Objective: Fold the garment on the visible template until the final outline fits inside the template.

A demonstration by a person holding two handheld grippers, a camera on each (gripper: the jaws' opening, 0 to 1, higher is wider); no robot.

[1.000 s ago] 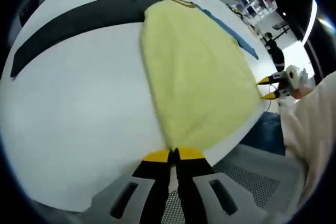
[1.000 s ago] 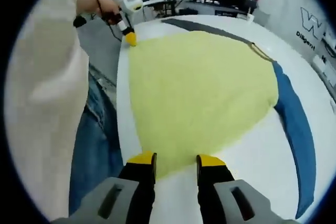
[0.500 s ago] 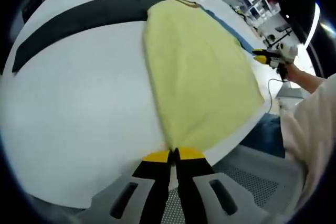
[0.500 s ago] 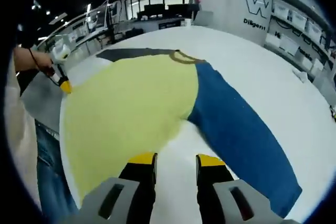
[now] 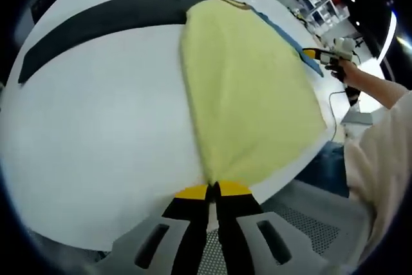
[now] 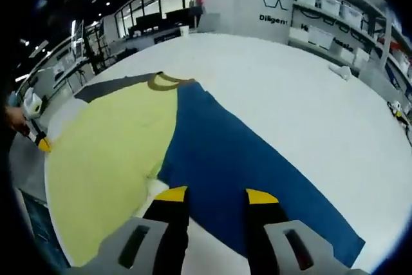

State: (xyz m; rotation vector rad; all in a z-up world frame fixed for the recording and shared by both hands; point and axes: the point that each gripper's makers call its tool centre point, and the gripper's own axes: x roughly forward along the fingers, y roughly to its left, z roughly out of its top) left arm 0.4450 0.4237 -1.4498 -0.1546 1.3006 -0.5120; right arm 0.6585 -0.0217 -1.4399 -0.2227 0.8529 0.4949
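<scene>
A garment with a yellow body (image 5: 244, 75), a black sleeve (image 5: 96, 20) and a blue sleeve (image 5: 283, 33) lies spread on a white table (image 5: 96, 133). My left gripper (image 5: 212, 190) is shut on the yellow hem at the table's near edge. In the right gripper view the blue sleeve (image 6: 244, 159) runs under my right gripper (image 6: 210, 192), which is open and hovers over it with nothing between its fingers. The yellow body (image 6: 109, 146), brown collar (image 6: 168, 80) and black sleeve (image 6: 106, 86) lie to the left. The right gripper (image 5: 312, 54) shows by the blue sleeve, the left gripper (image 6: 42, 145) at the hem.
A person's pale sleeve (image 5: 380, 172) and blue jeans (image 5: 328, 165) are beside the table's near edge. Shelves with white boxes (image 6: 335, 17) stand beyond the far side. Bare white table (image 6: 309, 107) lies right of the blue sleeve.
My right gripper left the yellow hem's corner, rose and swung across to above the blue sleeve, staying open. My left gripper has kept its hold on the hem.
</scene>
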